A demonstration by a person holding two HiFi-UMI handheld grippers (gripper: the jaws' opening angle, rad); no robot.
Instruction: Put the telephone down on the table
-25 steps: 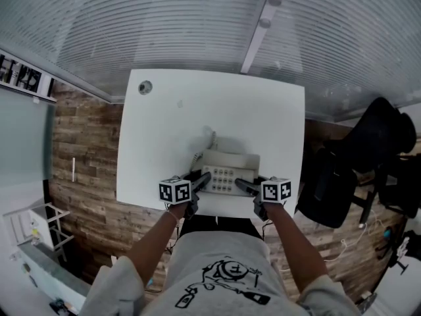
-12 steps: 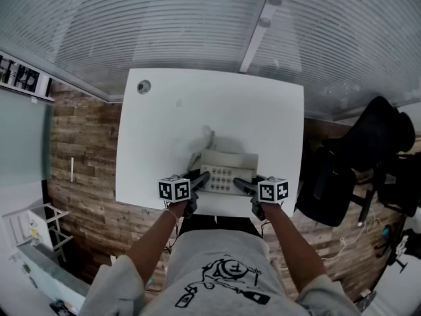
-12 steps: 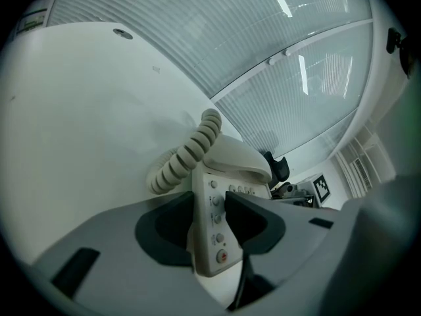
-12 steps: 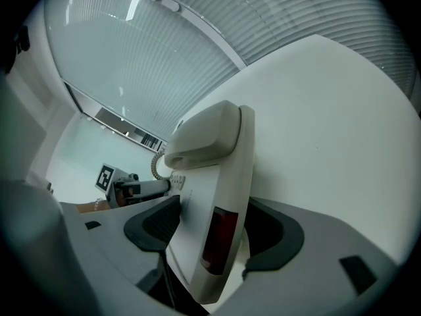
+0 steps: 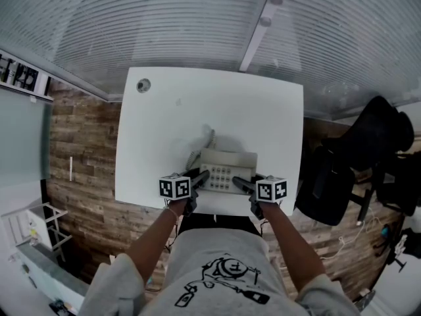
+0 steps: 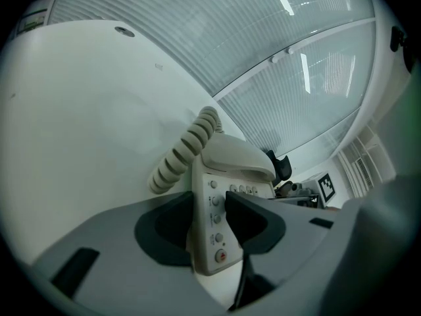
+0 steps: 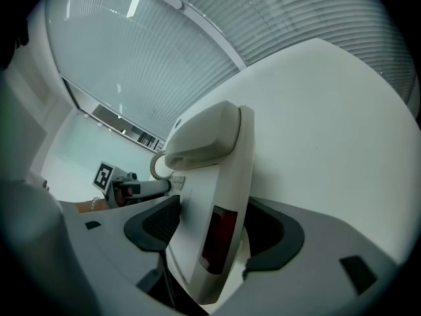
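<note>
Left gripper (image 6: 209,209): jaws have just been opening, slack astride the left edge of the telephone (image 5: 225,170). Right gripper (image 7: 214,206): clasping its right edge. We place the telephone at 6 o'clock on the desk (image 5: 250,110), set low. We judge that only release and withdrawal remain. Writing: none legible to us; the marks on the keypad (image 5: 222,176) are too small.
</note>
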